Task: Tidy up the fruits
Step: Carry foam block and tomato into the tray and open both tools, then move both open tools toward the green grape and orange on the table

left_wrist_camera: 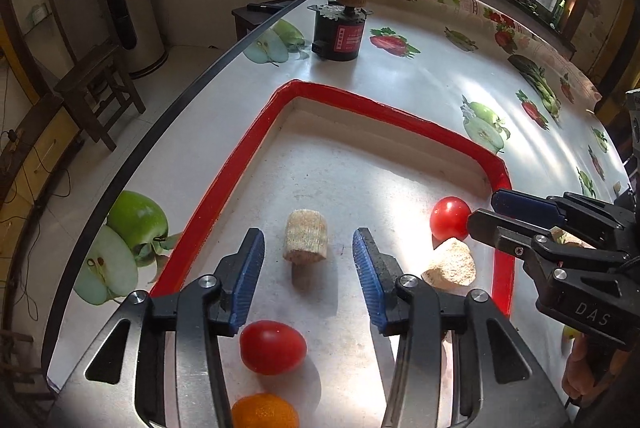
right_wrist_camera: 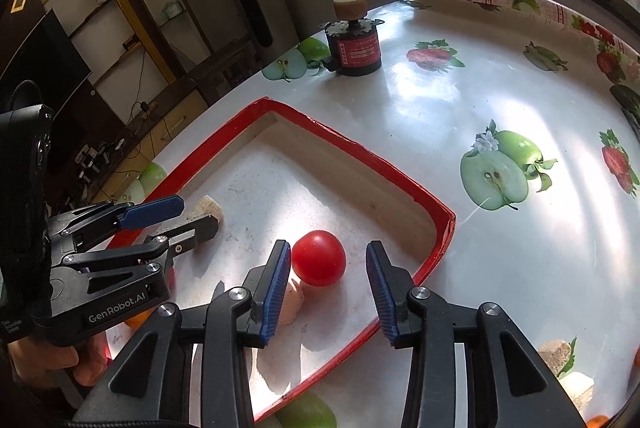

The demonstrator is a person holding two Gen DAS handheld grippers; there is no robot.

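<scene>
1. Both tongs are spread, holding nothing.
2. The far tomato (right_wrist_camera: 318, 258) sits in the red-rimmed tray (right_wrist_camera: 440, 224), just ahead of the right gripper (right_wrist_camera: 328, 288), slightly left of centre.
3. The left gripper (left_wrist_camera: 308, 268) frames a cork-like block (left_wrist_camera: 306, 236), so the right one's nearer.

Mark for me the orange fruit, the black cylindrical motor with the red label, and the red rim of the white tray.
Orange fruit (left_wrist_camera: 265, 413), left wrist view, its top surface.
Black cylindrical motor with the red label (left_wrist_camera: 338, 35), left wrist view, its side wall.
Red rim of the white tray (right_wrist_camera: 384, 164), right wrist view, far edge.
</scene>
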